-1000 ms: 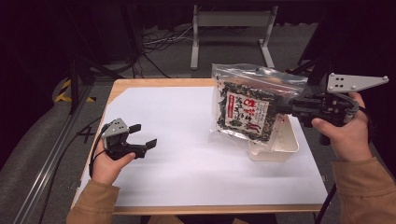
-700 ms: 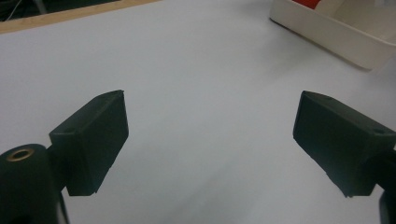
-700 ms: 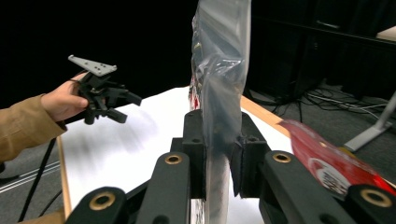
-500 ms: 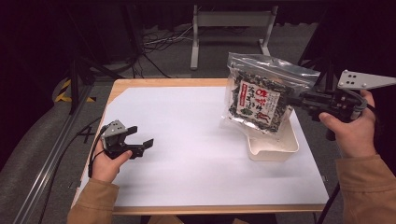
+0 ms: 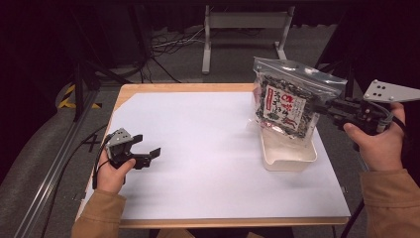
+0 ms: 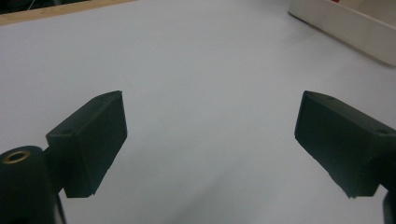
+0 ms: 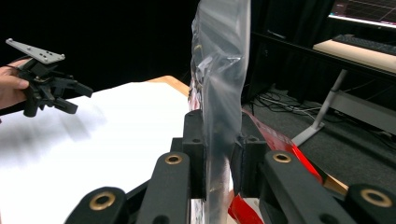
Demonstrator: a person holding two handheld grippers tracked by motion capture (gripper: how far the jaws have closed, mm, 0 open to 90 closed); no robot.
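Clear plastic bag (image 5: 287, 101) of dark dried food with a red-and-white label hangs at the right of the high view, above a white rectangular tray (image 5: 289, 153), possibly brushing its rim. Right gripper (image 5: 331, 109) clamps the bag's edge. Left gripper (image 5: 148, 156), lower left, rests on the white-covered table (image 5: 208, 148), jaws apart.

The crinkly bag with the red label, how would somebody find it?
Look at the right end of the white-covered table. Above the white plastic tray hangs a clear plastic bag of dark flakes with a red-and-white label, pinched by the right tool. Nothing else is in the air.
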